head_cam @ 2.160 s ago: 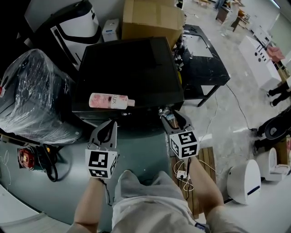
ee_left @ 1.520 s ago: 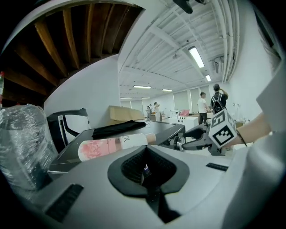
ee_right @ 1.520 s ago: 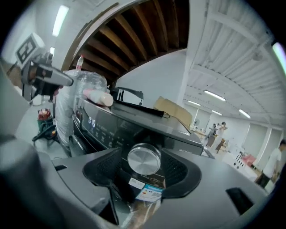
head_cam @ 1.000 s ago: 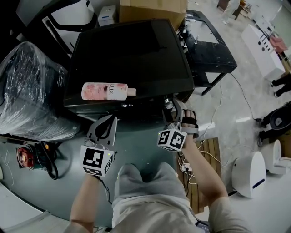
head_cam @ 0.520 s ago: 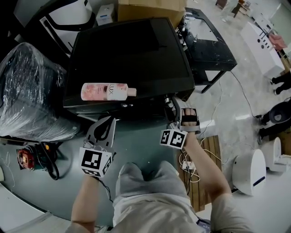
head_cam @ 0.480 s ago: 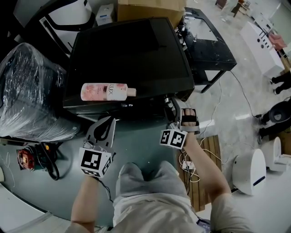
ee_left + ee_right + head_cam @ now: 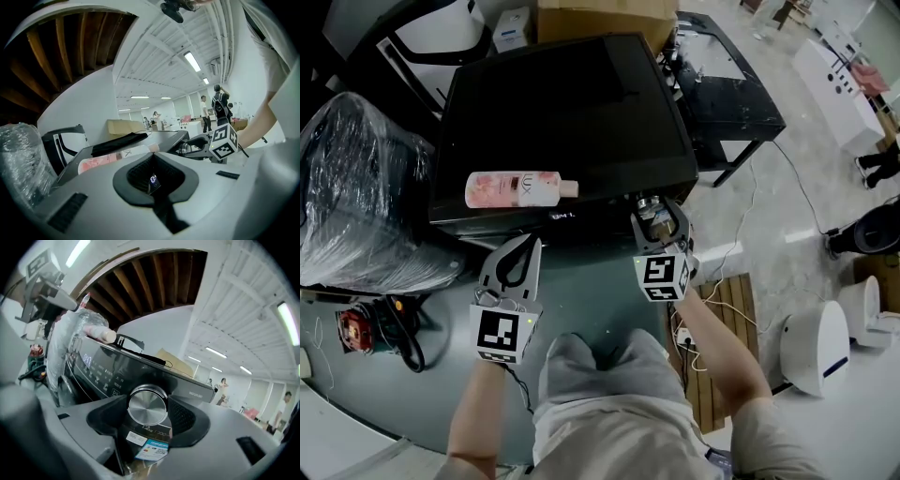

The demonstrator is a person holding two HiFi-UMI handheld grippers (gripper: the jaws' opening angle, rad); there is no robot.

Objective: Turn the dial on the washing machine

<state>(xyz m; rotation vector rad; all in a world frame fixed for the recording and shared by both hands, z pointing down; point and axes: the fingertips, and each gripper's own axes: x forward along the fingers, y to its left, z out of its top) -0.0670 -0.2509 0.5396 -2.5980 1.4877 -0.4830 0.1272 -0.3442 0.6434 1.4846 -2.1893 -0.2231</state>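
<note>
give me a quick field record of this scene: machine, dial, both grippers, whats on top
washing machine: black, display lit
dial: silver, on the front panel, between the right gripper's jaws
right gripper: around the dial, jaws have just been closing; whether the pads press on it is unclear
left gripper: shut, empty, apart from the panel
pink bottle: lying on its side on the machine's top, near the front edge

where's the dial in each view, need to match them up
Head view: dial right of centre, on the washer's front edge.
Left gripper view: dial small, right of centre.
Right gripper view: dial large, at centre.
Shared landmark: pink bottle on the washer.
</note>
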